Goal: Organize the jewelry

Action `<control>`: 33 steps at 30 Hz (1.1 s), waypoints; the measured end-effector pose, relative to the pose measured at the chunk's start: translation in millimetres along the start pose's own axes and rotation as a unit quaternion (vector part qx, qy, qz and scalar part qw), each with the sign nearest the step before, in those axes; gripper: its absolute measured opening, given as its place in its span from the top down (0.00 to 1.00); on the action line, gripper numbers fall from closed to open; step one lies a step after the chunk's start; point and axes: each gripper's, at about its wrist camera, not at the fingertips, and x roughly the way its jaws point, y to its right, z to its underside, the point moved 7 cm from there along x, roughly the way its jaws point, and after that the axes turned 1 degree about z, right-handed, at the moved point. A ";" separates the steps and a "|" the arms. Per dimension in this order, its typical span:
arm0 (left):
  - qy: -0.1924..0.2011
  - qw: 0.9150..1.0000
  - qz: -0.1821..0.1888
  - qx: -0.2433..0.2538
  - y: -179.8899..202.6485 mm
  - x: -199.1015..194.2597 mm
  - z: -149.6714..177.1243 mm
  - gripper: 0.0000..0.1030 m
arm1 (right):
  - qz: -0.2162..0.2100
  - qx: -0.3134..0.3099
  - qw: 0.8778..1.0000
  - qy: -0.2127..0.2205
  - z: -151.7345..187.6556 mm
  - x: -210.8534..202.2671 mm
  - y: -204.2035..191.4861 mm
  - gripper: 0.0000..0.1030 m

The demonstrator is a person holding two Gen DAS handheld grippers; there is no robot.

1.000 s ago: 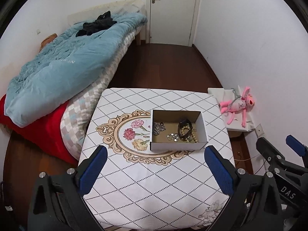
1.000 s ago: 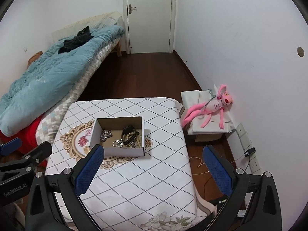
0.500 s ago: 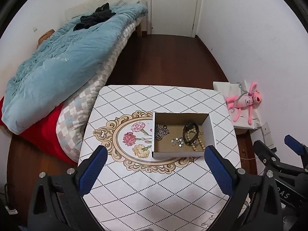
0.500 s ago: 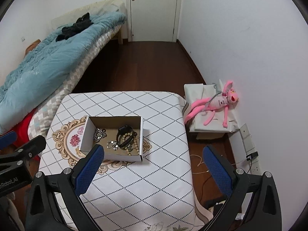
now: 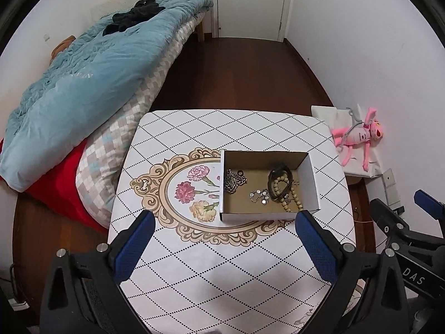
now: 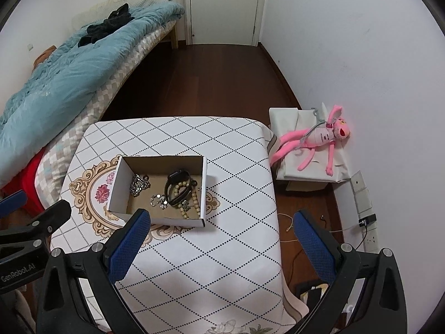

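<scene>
Both tools are held high above the tabletop, well apart from the work, which gives each camera a full view of the layout before a first pick is chosen. The left gripper has its jaws spread wide and empty; the right gripper is likewise spread wide and holds nothing. All the jewelry lies inside the open cardboard box, which stands near the tabletop's centre, partly over the floral medallion. Within it, a silver chain sits at the left wall, a small silver piece lies mid-floor, and a black band overlaps a string of beige beads at the right. Because band and beads are intertwined, separating them probably calls for one tool to pin and the other to lift.
</scene>
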 end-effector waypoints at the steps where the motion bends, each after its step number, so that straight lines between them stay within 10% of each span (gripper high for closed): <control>1: 0.000 1.000 -0.002 0.000 -0.3 0.6 0.0 0.00 | 0.000 -0.001 1.000 -0.002 0.0 0.7 0.1 0.00; 33: 0.005 1.000 -0.013 -0.009 -9.2 -0.1 7.5 0.00 | -0.004 -0.013 1.000 -0.007 4.1 -3.3 -0.6 0.00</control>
